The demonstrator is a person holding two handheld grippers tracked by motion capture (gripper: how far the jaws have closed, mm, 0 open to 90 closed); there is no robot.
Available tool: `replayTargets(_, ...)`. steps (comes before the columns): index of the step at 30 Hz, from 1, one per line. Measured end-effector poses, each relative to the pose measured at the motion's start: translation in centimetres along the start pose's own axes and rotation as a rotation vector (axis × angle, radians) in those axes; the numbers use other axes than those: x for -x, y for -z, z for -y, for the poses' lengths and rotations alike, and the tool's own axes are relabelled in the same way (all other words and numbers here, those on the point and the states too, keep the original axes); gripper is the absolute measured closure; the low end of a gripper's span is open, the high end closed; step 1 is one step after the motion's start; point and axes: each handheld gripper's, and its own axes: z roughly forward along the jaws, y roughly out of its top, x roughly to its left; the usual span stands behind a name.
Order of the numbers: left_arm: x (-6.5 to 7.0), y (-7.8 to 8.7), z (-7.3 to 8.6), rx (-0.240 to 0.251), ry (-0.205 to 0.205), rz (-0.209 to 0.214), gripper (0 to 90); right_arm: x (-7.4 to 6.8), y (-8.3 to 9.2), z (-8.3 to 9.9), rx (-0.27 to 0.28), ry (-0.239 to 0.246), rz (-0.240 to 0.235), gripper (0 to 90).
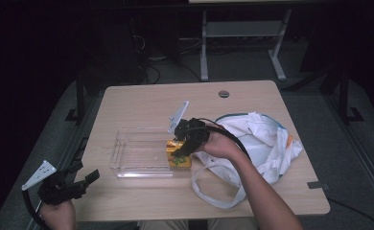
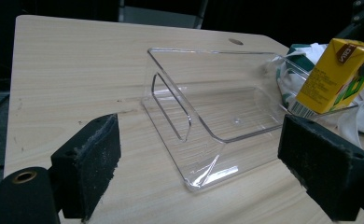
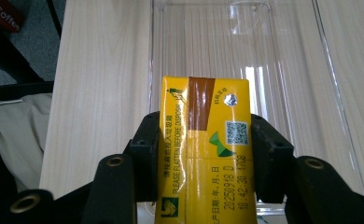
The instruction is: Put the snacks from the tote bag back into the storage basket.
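The right claw [image 1: 182, 146] is closed on a yellow drink carton [image 3: 203, 154], with one jaw on each broad side. In the high view, it holds the carton at the right end of the clear tray [image 1: 127, 155], near the middle of the frame. In the right gripper view, the tray's long axis runs straight ahead, toward the top of the frame, so I judge the carton will go forward into it. The left claw [image 1: 82, 184] is at the lower left, wide apart and empty, well away from the tray. A white bag [image 1: 266, 139] lies on the tabletop [image 1: 142, 100] to the right.

Yellow drink carton [image 3: 203, 154] runs off the bottom edge, flanks hidden by jaws
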Motion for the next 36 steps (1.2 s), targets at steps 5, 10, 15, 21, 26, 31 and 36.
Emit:
replayTargets(5, 0.0, 0.0, 0.0, 0.003, 0.0, 0.002, 12.7, 0.0, -0.4, 0.3, -0.004, -0.003, -0.003, 51.8)
replayTargets(10, 0.0, 0.0, 0.0, 0.006, 0.004, 0.002, 12.7, 0.0, -0.5, 0.3, 0.0, -0.003, -0.004, 51.8)
replayTargets(15, 0.0, 0.0, 0.0, 0.006, 0.003, 0.001, 12.7, 0.1, -0.8, 0.6, -0.003, -0.005, -0.006, 51.8)
replayTargets(21, 0.0, 0.1, -0.1, 0.011, -0.003, -0.003, 12.7, 0.1, -1.2, 0.9, -0.009, -0.006, -0.009, 51.7)
replayTargets(26, 0.0, 0.2, 0.0, 0.012, -0.001, -0.004, 12.6, 0.1, -1.4, 1.0, -0.012, -0.006, -0.011, 51.7)
replayTargets(31, 0.0, 0.2, 0.0, 0.013, 0.0, -0.003, 12.7, 0.1, -1.6, 1.2, -0.014, -0.011, -0.013, 51.7)
replayTargets(36, 0.0, 0.1, -0.1, 0.009, -0.003, -0.007, 12.7, 0.1, -1.7, 1.2, -0.018, -0.01, -0.015, 51.6)
